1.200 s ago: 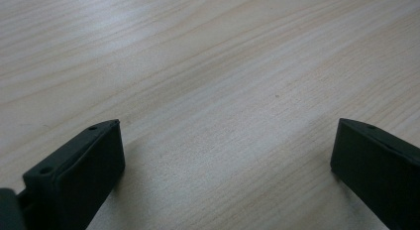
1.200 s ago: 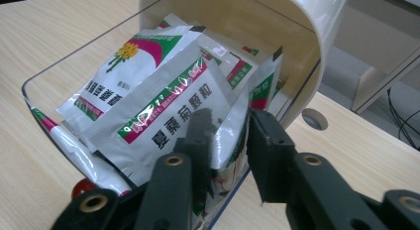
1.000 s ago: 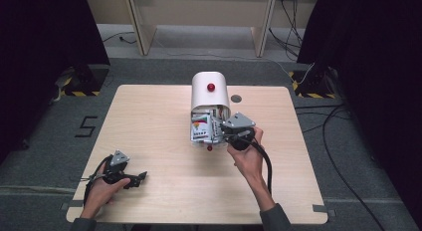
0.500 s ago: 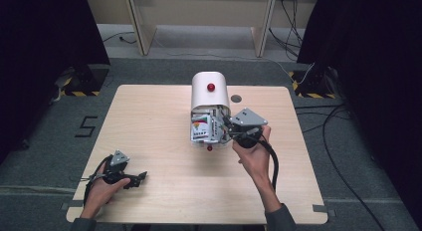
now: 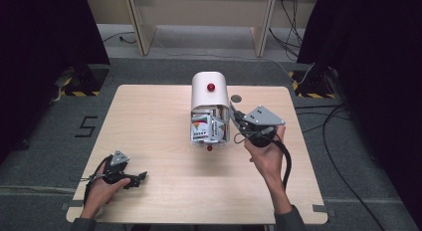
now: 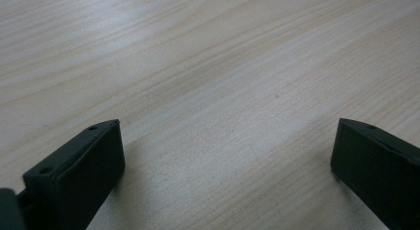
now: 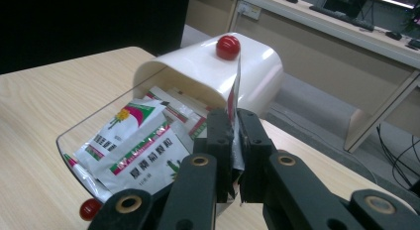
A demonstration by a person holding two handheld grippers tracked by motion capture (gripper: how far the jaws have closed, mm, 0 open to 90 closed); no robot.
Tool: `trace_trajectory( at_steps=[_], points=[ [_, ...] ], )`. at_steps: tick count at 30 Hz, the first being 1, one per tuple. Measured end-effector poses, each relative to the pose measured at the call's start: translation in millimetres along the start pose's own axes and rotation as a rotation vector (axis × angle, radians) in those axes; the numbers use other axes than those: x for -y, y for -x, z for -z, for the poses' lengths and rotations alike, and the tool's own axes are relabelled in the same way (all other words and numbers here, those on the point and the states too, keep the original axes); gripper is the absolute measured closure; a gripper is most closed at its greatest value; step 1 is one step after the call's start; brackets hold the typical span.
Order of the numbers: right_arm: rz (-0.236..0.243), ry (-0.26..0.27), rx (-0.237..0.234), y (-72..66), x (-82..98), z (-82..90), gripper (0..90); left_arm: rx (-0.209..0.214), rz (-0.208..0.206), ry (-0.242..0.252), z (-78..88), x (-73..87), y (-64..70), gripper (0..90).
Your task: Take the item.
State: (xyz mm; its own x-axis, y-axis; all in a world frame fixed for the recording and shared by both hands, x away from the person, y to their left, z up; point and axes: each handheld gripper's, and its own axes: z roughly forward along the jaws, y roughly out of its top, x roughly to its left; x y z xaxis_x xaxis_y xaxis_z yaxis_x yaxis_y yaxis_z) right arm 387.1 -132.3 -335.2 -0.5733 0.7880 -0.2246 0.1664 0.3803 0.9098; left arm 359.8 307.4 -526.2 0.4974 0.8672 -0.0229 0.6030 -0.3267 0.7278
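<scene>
Right gripper clamped on sachet edge, over white box at table centre. Left gripper jaws wide, near-left corner.

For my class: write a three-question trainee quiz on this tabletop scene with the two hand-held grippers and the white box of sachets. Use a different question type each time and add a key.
1. True or false: the right gripper is shut on a sachet, held edge-on between its jaws.
2. Multiple choice: the left gripper is A) shut on a sachet, B) open above bare table, C) inside the box.
3. Fill in: the white box carries a ___ knob on its curved lid.

Key: 1 true; 2 B; 3 red.
</scene>
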Motion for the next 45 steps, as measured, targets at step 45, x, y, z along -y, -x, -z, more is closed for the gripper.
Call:
trace_trajectory(
  at_steps=[45],
  points=[
    [-0.1, -0.068, 0.083, 36.9, 79.9, 6.9, 87.1, -0.001, -0.002, 0.0, 0.0, 0.0, -0.1, 0.0]
  ],
)
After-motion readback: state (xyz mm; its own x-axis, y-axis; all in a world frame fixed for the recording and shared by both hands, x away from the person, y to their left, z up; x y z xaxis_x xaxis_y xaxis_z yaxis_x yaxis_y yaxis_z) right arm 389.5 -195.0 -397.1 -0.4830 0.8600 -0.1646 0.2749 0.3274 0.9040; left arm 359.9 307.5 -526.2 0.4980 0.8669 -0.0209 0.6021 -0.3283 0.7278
